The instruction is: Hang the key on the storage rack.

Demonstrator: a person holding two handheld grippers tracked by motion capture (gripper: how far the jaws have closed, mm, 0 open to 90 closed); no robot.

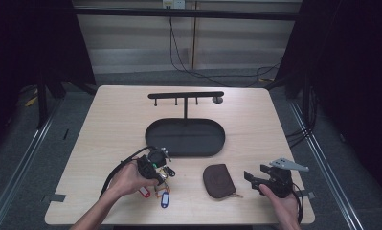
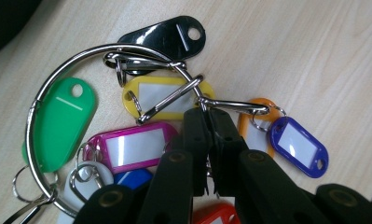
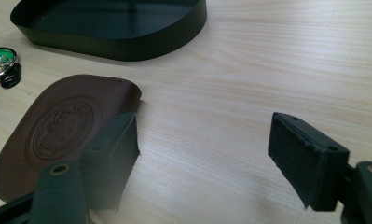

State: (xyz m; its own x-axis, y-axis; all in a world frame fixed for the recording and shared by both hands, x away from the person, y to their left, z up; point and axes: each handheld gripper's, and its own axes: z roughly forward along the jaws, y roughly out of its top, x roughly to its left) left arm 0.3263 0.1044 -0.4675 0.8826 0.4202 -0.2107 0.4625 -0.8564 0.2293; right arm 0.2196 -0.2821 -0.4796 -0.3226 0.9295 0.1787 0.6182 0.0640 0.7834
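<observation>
The left gripper (image 2: pixel 210 140) has its jaws pinched together on the metal clip of the key-tag bunch (image 2: pixel 169 100), which lies on the table (image 1: pixel 112 124) at about 7 o'clock from the black tray (image 1: pixel 185 137). The right gripper (image 3: pixel 204 158) hovers with jaws wide apart, holding nothing, at 3 o'clock of the brown pouch (image 3: pixel 58 130).

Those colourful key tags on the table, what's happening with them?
A person works with two tools. The left hand-held gripper is shut on the key ring bunch, pinching a metal clasp while the tags lie on the wooden table. The right hand-held gripper is open beside a brown leather pouch. A black tray waits behind.
</observation>
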